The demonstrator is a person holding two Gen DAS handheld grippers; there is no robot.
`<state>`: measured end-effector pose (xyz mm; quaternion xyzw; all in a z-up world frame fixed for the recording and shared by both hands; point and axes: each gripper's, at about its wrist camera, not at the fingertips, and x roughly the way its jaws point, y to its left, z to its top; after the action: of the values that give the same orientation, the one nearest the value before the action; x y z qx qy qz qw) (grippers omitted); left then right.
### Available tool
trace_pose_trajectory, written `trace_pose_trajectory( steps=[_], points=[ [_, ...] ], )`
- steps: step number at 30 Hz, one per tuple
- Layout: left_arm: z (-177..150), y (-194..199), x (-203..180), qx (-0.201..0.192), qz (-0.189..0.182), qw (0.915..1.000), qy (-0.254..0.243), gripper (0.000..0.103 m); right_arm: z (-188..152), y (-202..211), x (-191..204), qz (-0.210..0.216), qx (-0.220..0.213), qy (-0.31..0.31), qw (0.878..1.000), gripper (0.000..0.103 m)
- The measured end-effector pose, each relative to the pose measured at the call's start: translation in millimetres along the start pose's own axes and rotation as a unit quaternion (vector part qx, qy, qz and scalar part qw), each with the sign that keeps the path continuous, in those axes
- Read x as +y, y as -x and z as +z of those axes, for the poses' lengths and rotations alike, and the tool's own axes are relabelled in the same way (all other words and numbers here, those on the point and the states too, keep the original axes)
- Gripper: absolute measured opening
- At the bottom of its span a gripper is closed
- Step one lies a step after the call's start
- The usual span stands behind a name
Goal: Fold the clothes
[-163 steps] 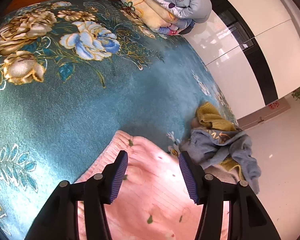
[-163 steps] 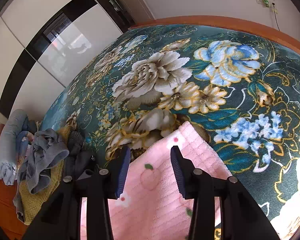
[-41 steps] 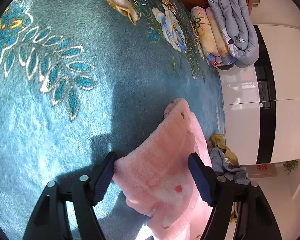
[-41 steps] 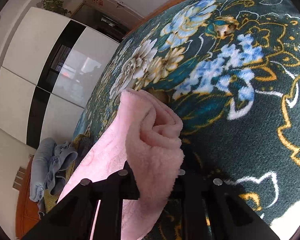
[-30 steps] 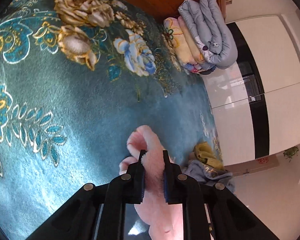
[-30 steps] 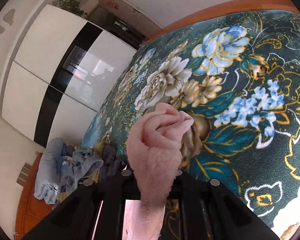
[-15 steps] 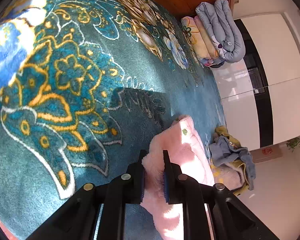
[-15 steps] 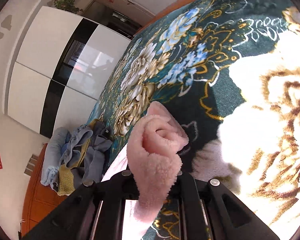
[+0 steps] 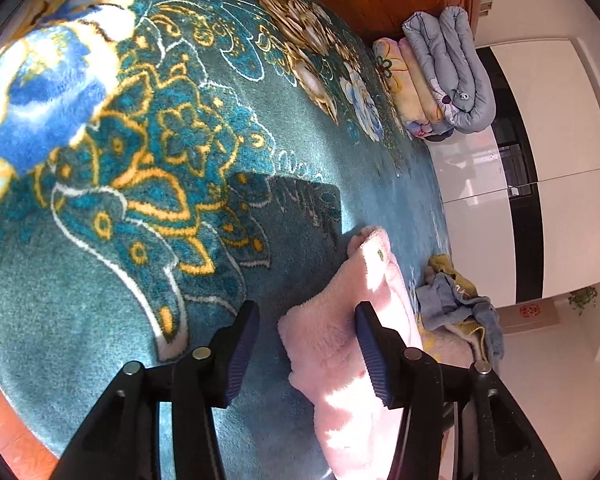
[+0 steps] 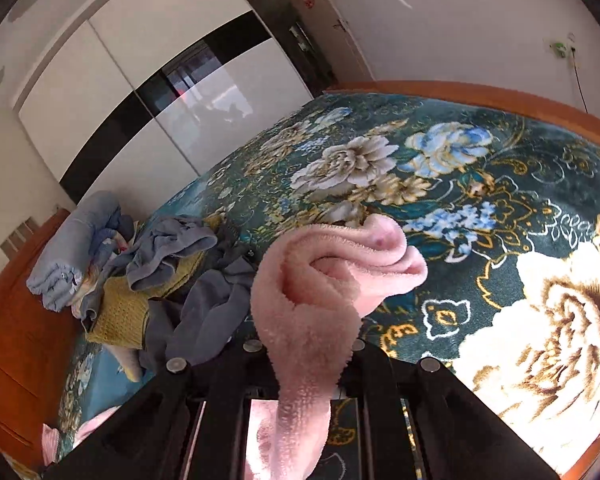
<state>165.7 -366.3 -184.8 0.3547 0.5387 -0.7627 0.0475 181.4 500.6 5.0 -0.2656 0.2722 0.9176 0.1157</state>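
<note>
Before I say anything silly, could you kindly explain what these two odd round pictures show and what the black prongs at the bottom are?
No robot here: a person holds a two-finger gripper in each hand, each carrying a fisheye camera that looks along its fingers, hence the round, bent views. One picture is from the left gripper, the other from the right gripper. The surface is a bed under a teal floral blanket. On it lie a pink fleece garment, a heap of unfolded grey and mustard clothes, and rolled quilts at the far end. The left gripper's fingers stand open either side of the pink garment's corner; the right gripper is shut on a bunched fold of it, lifted off the blanket.
</note>
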Motion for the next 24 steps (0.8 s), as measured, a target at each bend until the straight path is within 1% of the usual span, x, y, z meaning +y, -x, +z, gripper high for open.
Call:
trace_pose_trajectory(
  steps=[3, 6, 8, 10, 12, 14, 17, 21, 23, 24],
  points=[
    [-7, 3, 2, -0.002, -0.007, 1.0, 0.004, 0.06, -9, 5, 70, 0.029, -0.003, 0.065, 0.997, 0.011],
    [-15, 6, 4, -0.005, -0.013, 0.9999, 0.008, 0.062, -38, 1, 141, 0.06, 0.009, 0.13, 0.99, 0.011],
    [-20, 7, 6, -0.006, -0.018, 0.9998, 0.011, 0.063, -70, -6, 188, 0.081, 0.026, 0.181, 0.98, 0.011],
    [-25, 9, 7, -0.008, -0.023, 0.9996, 0.014, 0.064, -110, -17, 231, 0.094, 0.048, 0.24, 0.965, 0.011],
    [-30, 11, 9, -0.009, -0.027, 0.9994, 0.017, 0.065, -151, -34, 263, 0.101, 0.071, 0.287, 0.95, 0.011],
    [-35, 13, 10, -0.011, -0.032, 0.9992, 0.02, 0.065, -187, -54, 282, 0.103, 0.099, 0.311, 0.94, 0.011],
    [-40, 13, 12, -0.012, -0.035, 0.9991, 0.023, 0.066, -230, -81, 293, 0.101, 0.144, 0.326, 0.929, 0.011],
    [-44, 12, 14, -0.016, -0.041, 0.9986, 0.03, 0.066, -258, -97, 298, 0.091, 0.178, 0.335, 0.921, 0.011],
    [-44, 12, 13, -0.019, -0.038, 0.9987, 0.03, 0.067, -271, -96, 305, 0.078, 0.181, 0.359, 0.912, 0.011],
    [-44, 12, 12, -0.02, -0.036, 0.9987, 0.029, 0.067, -278, -95, 309, 0.073, 0.178, 0.379, 0.905, 0.011]
  ],
)
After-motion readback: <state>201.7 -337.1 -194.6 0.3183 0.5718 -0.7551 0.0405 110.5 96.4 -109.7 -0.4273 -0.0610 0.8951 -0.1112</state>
